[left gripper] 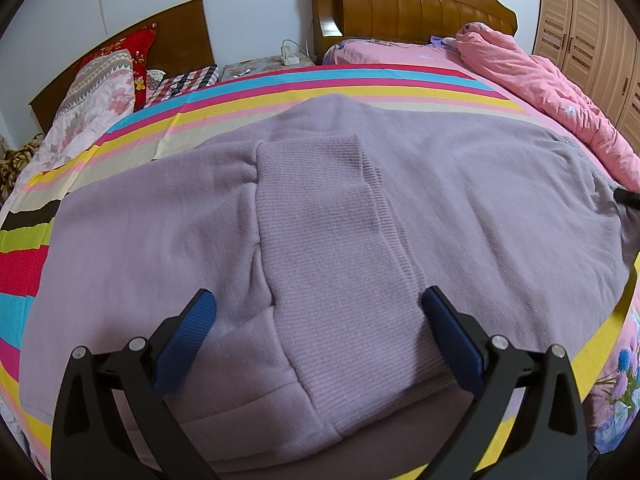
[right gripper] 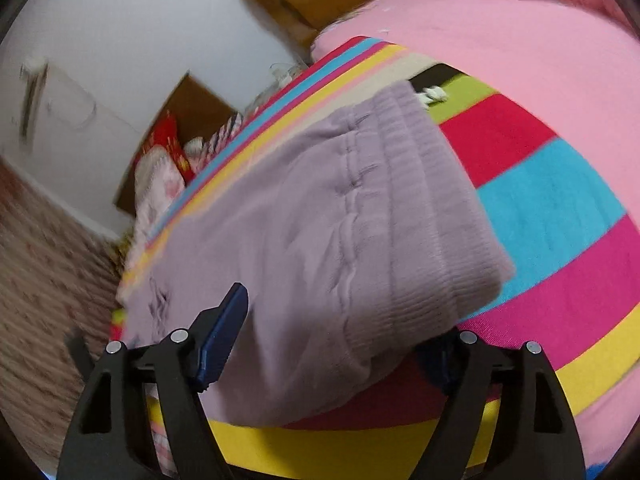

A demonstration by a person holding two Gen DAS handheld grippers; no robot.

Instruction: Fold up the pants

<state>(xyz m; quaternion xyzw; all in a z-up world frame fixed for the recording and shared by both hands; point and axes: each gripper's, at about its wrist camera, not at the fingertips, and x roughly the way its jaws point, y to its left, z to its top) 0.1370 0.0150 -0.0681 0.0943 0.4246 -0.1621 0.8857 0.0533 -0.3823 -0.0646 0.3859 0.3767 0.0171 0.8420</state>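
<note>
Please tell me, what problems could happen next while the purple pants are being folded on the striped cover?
1. The left claw is open, with its fingers either side of the ribbed cuffs. If it closes badly, it may catch only one cuff layer.
2. The right claw is open at the corner of the pants, near the waistband. It may pinch the striped cover too.
3. The right wrist view is blurred, so a quick move may disturb the fold.
</note>
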